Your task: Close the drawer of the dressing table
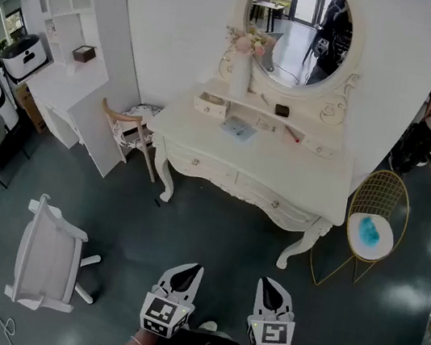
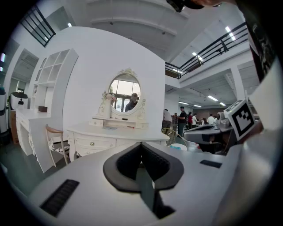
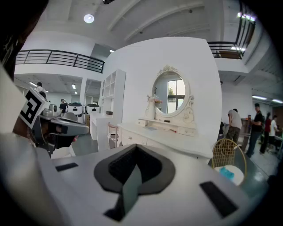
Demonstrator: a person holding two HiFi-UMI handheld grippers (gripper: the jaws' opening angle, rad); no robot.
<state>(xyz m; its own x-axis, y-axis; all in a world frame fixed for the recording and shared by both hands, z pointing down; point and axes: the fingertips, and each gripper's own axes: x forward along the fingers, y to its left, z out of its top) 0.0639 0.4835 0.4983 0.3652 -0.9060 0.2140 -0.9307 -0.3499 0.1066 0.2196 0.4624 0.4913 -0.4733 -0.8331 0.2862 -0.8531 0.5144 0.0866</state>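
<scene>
Both tools are pinched shut and empty, the left gripper (image 1: pixel 192 274) and right gripper (image 1: pixel 268 287) well short of the table (image 1: pixel 298 169). Its small drawer (image 1: pixel 210 105) juts open on the upper left tier, just beside the vase (image 1: pixel 240 72) — an off-centre shove could skew the glossy white box or topple that tall, slim vase.

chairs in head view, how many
3: a white chair lower left, a wooden chair left of the dressing table, a gold wire chair right of it. Others may be hidden.
</scene>
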